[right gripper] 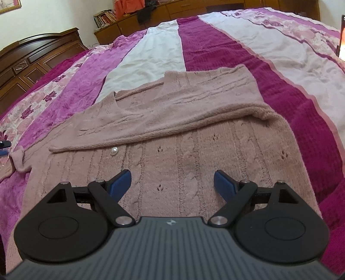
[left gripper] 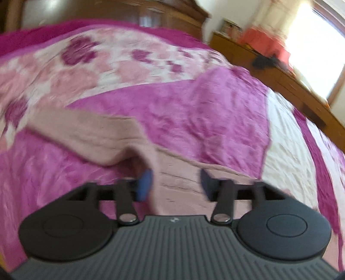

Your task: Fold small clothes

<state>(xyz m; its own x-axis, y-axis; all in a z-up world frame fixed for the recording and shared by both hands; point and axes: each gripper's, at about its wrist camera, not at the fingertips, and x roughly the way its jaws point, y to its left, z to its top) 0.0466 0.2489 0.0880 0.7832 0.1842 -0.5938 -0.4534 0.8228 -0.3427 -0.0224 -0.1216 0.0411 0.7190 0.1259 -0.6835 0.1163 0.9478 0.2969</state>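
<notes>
A pale pink knitted cardigan [right gripper: 163, 150] lies flat on the bed [right gripper: 215, 53], spread over the striped pink and white bedspread, so that its panels can be turned over one at a time. One sleeve [right gripper: 151, 127] is already laid across the chest, running from the right shoulder down toward the left, just above a pearl button [right gripper: 114, 150]; that looks like the first fold of the job, made to bring the garment into a narrow block.

The right hand-held gripper [right gripper: 172, 183] hovers over the near part of the body with its blue-padded jaws spread wide and nothing between them. It seems parked there, leaving that side alone while the other side is dealt with.

The left hand-held gripper [left gripper: 175, 183] is at the cardigan's left edge, jaws also spread, with knit fabric lying between and below them but not pinched. The other sleeve [left gripper: 86, 133] stretches away to the far left, unfolded. The left view is blurred, so I cannot tell whether the pads touch the cloth. My guess is that this sleeve is next. A wooden headboard [right gripper: 32, 60] and a low cabinet [right gripper: 172, 10] stand beyond the bed.
</notes>
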